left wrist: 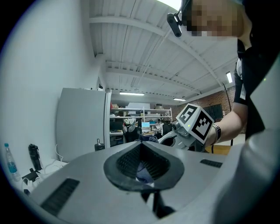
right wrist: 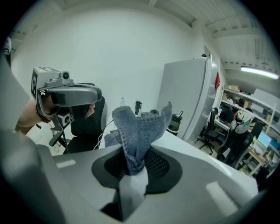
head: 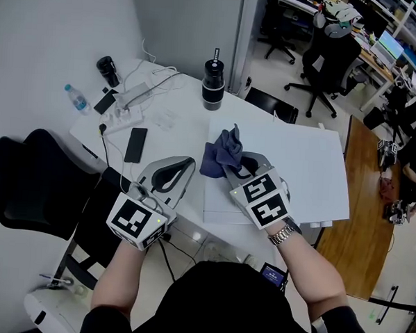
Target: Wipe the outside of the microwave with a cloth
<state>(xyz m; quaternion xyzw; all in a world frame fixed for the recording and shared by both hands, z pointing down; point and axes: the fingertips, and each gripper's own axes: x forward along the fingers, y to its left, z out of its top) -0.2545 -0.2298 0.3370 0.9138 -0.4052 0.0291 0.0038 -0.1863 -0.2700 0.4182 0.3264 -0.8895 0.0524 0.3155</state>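
A blue-grey cloth (head: 221,152) stands bunched over the front left corner of the white microwave (head: 302,167), seen from above. My right gripper (head: 237,172) is shut on the cloth's lower end. In the right gripper view the cloth (right wrist: 139,129) rises out of the pads. My left gripper (head: 186,167) hovers just left of the cloth, over the table, with its jaws shut and nothing clearly held. In the left gripper view its pads (left wrist: 131,161) meet, and a bit of blue cloth (left wrist: 142,174) shows past them. The right gripper's marker cube (left wrist: 195,123) is beyond.
On the white table (head: 179,119) stand a black flask (head: 213,84), a water bottle (head: 76,98), a black phone (head: 135,144) and a power strip with cables (head: 132,94). A black chair (head: 30,181) is at the left. Office chairs (head: 324,64) stand behind the microwave.
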